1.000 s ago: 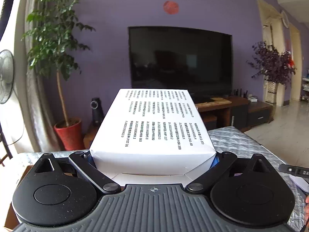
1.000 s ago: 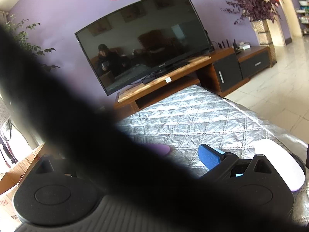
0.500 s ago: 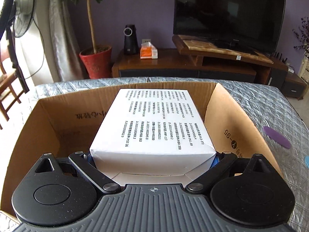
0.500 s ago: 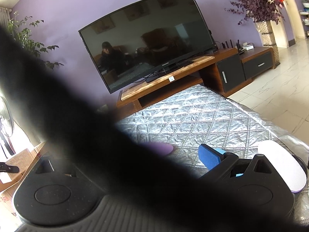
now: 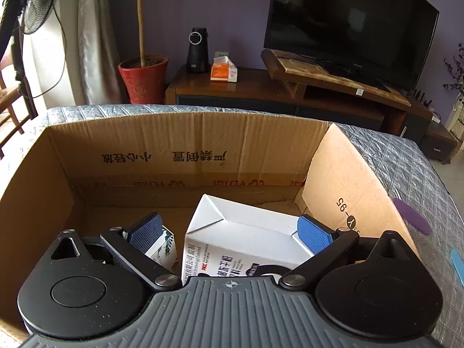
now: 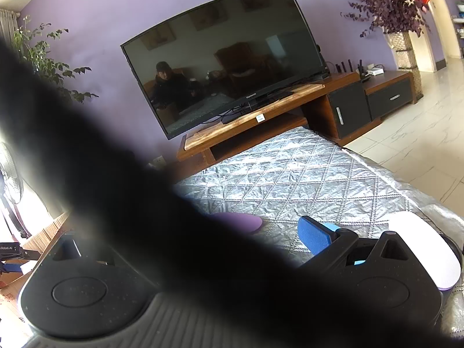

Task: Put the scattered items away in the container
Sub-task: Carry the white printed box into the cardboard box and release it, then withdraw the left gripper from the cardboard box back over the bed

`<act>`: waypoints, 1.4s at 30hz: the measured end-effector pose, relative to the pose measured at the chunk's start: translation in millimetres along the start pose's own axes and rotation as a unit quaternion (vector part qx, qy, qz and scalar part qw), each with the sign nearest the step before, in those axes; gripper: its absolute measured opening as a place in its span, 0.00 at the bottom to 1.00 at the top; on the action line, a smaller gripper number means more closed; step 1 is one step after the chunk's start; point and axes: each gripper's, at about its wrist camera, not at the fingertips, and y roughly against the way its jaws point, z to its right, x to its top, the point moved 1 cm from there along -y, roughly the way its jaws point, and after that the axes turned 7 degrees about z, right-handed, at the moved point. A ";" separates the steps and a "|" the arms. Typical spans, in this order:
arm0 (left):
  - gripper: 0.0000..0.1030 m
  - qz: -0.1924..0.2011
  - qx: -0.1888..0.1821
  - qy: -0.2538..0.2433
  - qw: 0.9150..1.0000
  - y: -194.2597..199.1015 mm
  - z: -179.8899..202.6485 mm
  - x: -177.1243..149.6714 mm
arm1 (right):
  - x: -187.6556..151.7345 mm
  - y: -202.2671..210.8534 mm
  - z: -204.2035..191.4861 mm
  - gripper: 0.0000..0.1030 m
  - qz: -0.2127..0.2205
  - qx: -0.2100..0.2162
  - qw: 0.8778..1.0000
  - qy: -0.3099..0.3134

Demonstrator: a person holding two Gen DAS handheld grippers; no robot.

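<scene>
Seemingly tilted white box (image 5: pixel 246 237) in carton (image 5: pixel 345 179).

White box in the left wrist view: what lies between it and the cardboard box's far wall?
Only bare cardboard floor of the cardboard box shows between the white box and that wall, in the left wrist view.

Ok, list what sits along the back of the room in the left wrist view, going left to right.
Standing fan → red plant pot → black speaker → orange tissue pack → television.
</scene>
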 end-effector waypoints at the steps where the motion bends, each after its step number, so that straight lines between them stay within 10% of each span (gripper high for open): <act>1: 0.98 0.007 -0.002 0.001 1.000 4.5 1.9 0.3 | 0.0 0.0 0.0 0.96 0.000 0.000 1.000 -0.001; 14: 0.99 0.098 -0.091 -0.027 0.991 65.4 78.5 -30.2 | -0.1 0.6 2.5 0.96 0.002 -0.002 1.000 -0.006; 28: 1.00 0.142 -0.187 -0.185 0.954 73.2 221.2 -134.8 | 3.6 7.8 20.0 0.96 0.019 -0.045 0.999 0.004; 42: 1.00 0.049 -0.215 -0.089 0.971 17.1 228.2 -132.7 | 6.0 4.5 16.5 0.97 0.034 -0.071 0.996 0.052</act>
